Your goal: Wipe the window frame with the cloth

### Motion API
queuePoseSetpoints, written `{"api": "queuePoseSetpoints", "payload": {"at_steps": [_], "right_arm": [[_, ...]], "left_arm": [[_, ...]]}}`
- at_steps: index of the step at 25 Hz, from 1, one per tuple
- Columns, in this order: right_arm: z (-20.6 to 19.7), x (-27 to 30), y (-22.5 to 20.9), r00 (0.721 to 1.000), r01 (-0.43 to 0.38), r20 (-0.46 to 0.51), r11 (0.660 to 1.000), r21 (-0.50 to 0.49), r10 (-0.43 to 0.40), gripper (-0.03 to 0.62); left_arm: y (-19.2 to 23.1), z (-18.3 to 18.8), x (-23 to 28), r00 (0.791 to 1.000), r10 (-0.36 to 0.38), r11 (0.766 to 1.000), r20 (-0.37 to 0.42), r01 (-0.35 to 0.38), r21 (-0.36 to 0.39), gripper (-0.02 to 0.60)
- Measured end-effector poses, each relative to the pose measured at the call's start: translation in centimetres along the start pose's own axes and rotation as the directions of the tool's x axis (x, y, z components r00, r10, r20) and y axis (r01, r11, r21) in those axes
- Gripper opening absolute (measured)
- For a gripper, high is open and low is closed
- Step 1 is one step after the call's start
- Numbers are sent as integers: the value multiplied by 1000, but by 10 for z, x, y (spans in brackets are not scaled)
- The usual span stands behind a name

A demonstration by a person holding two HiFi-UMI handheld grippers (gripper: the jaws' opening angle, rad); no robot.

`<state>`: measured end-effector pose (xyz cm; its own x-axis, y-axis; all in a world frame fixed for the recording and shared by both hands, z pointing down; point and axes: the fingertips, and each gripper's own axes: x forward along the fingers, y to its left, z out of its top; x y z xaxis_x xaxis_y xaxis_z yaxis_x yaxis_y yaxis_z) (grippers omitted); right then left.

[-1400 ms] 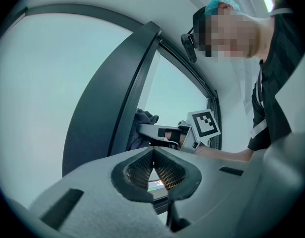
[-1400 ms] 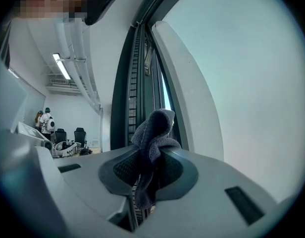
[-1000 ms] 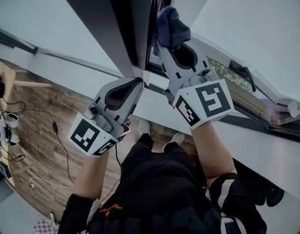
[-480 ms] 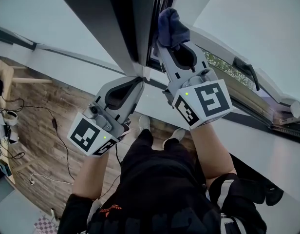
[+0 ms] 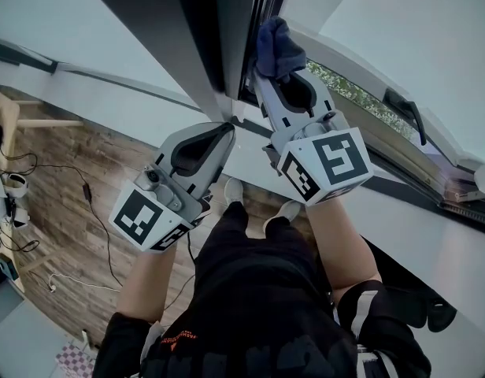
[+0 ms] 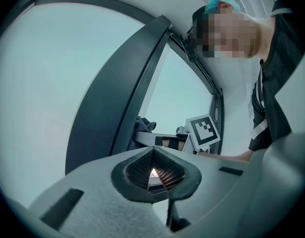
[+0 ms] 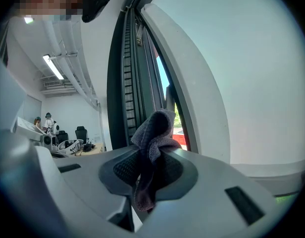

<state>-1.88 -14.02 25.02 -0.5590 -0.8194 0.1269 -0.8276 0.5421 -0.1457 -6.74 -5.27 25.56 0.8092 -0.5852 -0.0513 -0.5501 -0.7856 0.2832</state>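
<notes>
So the right gripper (image 5: 268,69) clamps the cloth (image 5: 277,42), bunched past its tips to press into the window frame (image 5: 207,34) groove; left gripper's (image 5: 224,131) closed and empty, parked lower, out of the way

Wood-plank floor (image 5: 61,172) at lower left, dark cables (image 5: 97,219) trailing across it, checkered mat (image 5: 69,362) in the bottom corner. White wall (image 5: 93,101) below the sill. Dark window frame (image 5: 187,38) stands between pale, bright panes (image 5: 416,30); green foliage (image 5: 349,93) shows through the open gap. Right gripper view: white room behind, ceiling strip light (image 7: 53,67) lit, office chairs (image 7: 81,132) by a desk (image 7: 89,147)
</notes>
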Motion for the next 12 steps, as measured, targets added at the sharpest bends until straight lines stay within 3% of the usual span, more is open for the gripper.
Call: {"api": "queuePoseSetpoints", "payload": {"at_steps": [12], "right_arm": [[-38,5,-6,998,11,-56,1000,28,-9,58]], "left_arm": [[4,-18,-2,1000,9,1000,-29,-9,-24,20]]}}
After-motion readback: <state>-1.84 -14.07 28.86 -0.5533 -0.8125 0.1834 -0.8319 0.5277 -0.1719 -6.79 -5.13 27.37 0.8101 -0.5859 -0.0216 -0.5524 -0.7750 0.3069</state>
